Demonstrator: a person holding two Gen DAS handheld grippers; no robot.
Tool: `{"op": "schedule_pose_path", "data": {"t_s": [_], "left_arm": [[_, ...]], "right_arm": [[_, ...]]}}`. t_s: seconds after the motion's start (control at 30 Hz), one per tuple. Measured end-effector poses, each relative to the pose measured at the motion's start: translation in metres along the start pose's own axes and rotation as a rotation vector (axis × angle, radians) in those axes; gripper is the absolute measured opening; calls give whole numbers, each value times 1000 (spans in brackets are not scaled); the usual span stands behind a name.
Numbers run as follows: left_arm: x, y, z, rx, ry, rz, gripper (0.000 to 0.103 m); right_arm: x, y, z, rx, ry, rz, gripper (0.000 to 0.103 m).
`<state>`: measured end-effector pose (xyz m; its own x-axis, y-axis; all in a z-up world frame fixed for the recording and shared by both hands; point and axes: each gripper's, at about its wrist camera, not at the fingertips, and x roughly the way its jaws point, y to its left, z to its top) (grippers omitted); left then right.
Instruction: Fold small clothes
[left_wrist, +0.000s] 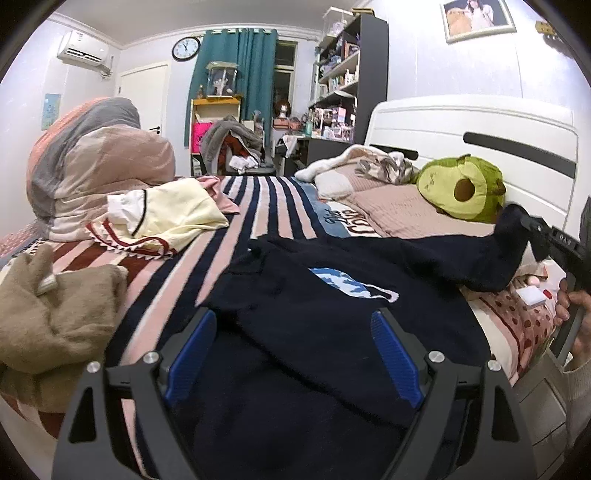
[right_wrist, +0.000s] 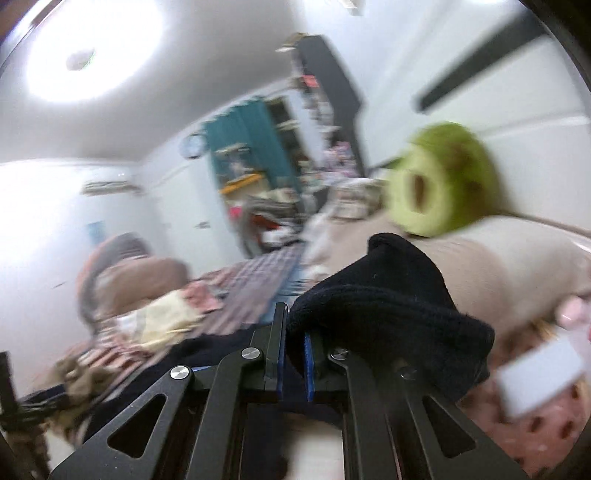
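I am clamping my right gripper (right_wrist: 291, 347) on the navy sweater's sleeve (right_wrist: 388, 295), lifting it (view blurred); my left gripper (left_wrist: 291, 354) is hovering, jaws apart, over the sweater (left_wrist: 314, 332) lying on the striped bed (left_wrist: 236, 221).

A striped bed (left_wrist: 258, 206) carries a navy sweater (left_wrist: 314, 332), yellow garment (left_wrist: 177, 214) and avocado plush (left_wrist: 461, 188).
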<state>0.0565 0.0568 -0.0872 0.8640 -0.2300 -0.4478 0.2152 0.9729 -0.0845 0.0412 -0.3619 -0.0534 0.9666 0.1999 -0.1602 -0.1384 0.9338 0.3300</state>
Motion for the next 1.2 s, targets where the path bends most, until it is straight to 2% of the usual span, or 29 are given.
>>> {"op": "schedule_pose_path", "data": {"t_s": [0.2,0.4,0.53,0.57,0.67,0.8,0.87,1.0,1.13,1.2], "left_arm": [[-24,31,-9,-6,-26,21,84],[-42,60,-24,-26,-35,34,84],[-49,75,-33,-37,-30,52,84],[-49,78,-35,-42,-27,54,84],[-48,84,-40,-51,-10,56,84],[-42,82,-45,-45,18,47,84],[-38,77,-46,-38,28,35,85],[-27,61,-44,-14,51,-4,85],[-14,43,-42,9,75,-59,85],[-5,29,-41,24,92,-96,85]], "right_arm": [[31,98,-9,-109,79,271,2],[67,181,-64,-201,303,485,2],[83,225,-115,-298,489,566,2],[87,233,-131,-324,546,576,2],[94,238,-159,-365,643,566,4],[100,234,-178,-410,743,531,11],[97,238,-178,-429,774,532,35],[82,224,-166,-450,776,520,39],[65,204,-143,-449,738,482,47],[56,186,-128,-443,708,441,48]]}}
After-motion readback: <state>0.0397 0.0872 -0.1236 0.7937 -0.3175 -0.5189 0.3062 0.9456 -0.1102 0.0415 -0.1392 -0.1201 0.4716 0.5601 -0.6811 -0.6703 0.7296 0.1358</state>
